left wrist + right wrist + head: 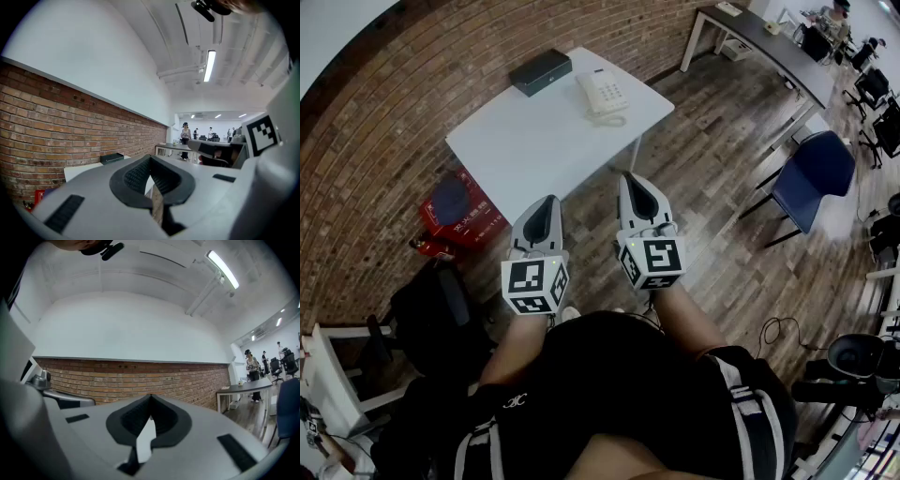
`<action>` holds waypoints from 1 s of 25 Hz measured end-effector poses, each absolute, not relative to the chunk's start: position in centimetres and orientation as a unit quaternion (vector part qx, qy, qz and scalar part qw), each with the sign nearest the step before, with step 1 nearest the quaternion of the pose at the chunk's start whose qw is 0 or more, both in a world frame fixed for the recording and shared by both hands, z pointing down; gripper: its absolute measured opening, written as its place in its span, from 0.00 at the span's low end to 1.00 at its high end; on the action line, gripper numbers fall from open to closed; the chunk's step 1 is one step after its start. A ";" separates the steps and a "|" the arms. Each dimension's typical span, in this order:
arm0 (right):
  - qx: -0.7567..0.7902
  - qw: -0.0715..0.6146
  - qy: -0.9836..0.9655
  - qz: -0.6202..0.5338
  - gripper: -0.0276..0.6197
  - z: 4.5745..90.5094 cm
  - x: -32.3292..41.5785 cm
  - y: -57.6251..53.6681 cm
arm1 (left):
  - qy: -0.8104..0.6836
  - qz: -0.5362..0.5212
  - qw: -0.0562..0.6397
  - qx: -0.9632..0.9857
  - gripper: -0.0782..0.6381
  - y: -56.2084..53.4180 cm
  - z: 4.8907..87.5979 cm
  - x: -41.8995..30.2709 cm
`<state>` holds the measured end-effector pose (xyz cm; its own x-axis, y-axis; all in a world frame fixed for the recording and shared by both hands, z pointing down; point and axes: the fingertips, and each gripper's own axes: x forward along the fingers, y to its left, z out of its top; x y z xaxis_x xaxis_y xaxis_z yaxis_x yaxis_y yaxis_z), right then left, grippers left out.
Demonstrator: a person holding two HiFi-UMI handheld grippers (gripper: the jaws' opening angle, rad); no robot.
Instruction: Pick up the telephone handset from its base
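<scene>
A white telephone (604, 94) with its handset resting on the base sits at the far right part of a white table (534, 141). My left gripper (546, 204) and right gripper (631, 180) are held side by side in front of the table's near edge, well short of the phone. In both gripper views the tips meet, so both are shut with nothing held: left gripper (150, 159), right gripper (150, 397). The phone is hidden in both gripper views.
A dark flat box (540, 71) lies on the table left of the phone. A red box (461, 217) stands on the floor by the brick wall. A blue chair (811, 178) is at the right, a long grey desk (769, 42) beyond it. People stand far off (185, 133).
</scene>
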<state>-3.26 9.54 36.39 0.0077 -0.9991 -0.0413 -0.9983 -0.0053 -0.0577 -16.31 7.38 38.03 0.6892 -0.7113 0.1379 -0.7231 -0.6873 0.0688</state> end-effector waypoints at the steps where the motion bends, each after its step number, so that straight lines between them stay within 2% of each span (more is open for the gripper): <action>1: -0.709 0.035 0.705 -0.006 0.04 36.4 -3.2 9.6 | -0.391 0.050 0.059 0.917 0.10 7.5 38.1 -16.2; 6: -0.708 0.037 0.705 -0.004 0.04 36.4 -3.0 10.0 | -0.388 0.050 0.057 0.918 0.10 7.8 38.0 -15.5; 12: -0.711 0.072 0.699 -0.007 0.04 35.8 -2.0 11.3 | -0.381 0.051 0.053 0.922 0.11 8.9 37.8 -14.3; 17: -0.707 0.044 0.705 0.023 0.04 36.1 -1.4 12.5 | -0.383 0.045 0.048 0.921 0.11 10.2 37.7 -12.7; 25: -0.697 0.051 0.715 0.017 0.04 37.1 -0.1 14.8 | -0.385 0.043 0.043 0.921 0.11 12.8 38.4 -10.6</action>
